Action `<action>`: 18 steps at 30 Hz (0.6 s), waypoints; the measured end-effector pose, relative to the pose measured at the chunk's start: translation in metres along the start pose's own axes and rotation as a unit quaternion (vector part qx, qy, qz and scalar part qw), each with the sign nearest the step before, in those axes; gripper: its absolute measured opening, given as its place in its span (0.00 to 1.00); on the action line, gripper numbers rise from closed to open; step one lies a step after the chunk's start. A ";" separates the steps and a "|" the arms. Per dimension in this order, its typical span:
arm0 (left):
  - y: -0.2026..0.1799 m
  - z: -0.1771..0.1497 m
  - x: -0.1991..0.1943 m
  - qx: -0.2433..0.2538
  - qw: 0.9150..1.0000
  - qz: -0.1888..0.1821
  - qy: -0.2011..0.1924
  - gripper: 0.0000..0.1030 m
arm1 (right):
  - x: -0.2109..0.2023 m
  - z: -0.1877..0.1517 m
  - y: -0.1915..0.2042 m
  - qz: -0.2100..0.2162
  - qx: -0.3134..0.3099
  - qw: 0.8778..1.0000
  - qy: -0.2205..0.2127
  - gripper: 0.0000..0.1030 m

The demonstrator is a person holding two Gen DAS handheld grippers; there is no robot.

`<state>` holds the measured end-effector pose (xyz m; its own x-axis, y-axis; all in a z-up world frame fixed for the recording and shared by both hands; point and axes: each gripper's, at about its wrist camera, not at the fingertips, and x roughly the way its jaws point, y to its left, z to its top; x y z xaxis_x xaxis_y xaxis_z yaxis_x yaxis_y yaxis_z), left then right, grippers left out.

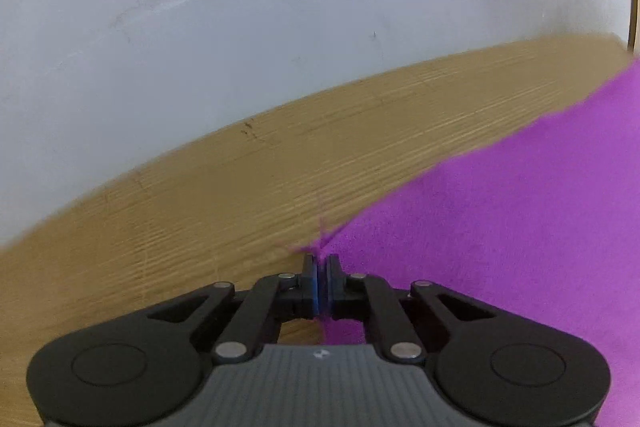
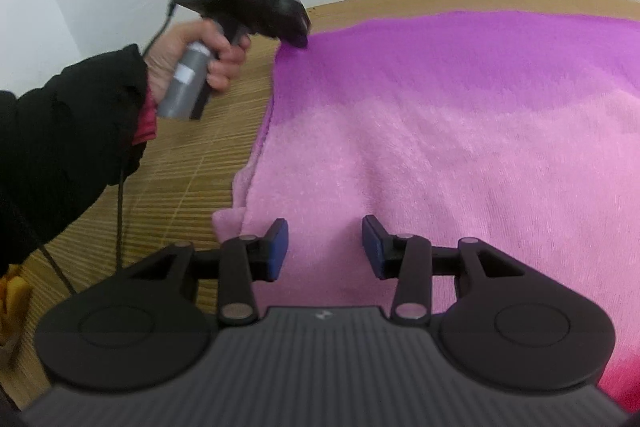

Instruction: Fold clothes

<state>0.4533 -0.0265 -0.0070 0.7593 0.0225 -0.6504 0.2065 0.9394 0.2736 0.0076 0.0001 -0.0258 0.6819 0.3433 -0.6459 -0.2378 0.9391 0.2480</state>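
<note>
Left gripper (image 1: 320,269) is pinched nearly closed on the far left corner of the purple-pink cloth (image 1: 500,227), a tuft of fabric poking out between its pads. In the right wrist view that same tool sits at the top-left corner of the cloth (image 2: 440,131), gripped by the person's left hand (image 2: 192,59) in a black sleeve (image 2: 68,131), above the wooden slatted surface (image 2: 180,179) that the cloth lies on.

Moving rightward, the cloth spreads flat from that pinched corner across to the right and toward the viewer, its left edge running from the held corner down to a small flap near the right tool. Right gripper (image 2: 325,249) hangs with its jaws standing well apart and nothing between them, just above the near part of the cloth, a little inside that left edge. By my judgement, the near corner lies just to its left, so this hand is the closer one for it.
</note>
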 end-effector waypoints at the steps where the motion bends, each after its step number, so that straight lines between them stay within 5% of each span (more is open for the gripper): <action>1: -0.001 0.000 0.000 0.004 1.000 0.005 -0.001 0.10 | 0.000 0.000 0.001 -0.002 -0.006 1.000 0.001 0.42; 4: 0.002 0.001 -0.001 0.002 1.000 0.006 0.002 0.20 | 0.001 0.002 0.005 -0.006 -0.025 1.000 0.006 0.42; 9: 0.047 -0.010 -0.029 -0.094 0.995 -0.034 -0.011 0.41 | 0.003 0.030 -0.011 0.011 0.008 0.999 0.031 0.43; 14: 0.083 -0.039 -0.044 -0.141 0.988 -0.070 0.001 0.42 | 0.031 0.105 -0.029 0.035 0.001 0.999 -0.003 0.45; 18: 0.087 -0.055 -0.047 -0.144 0.986 -0.084 0.009 0.42 | 0.096 0.177 -0.026 0.064 -0.052 0.996 -0.017 0.45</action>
<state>0.4017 0.0727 0.0084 0.7171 -0.1381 -0.6831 0.1425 0.9885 -0.0502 0.2017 0.0059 0.0331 0.6634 0.4617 -0.5889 -0.3939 0.8846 0.2498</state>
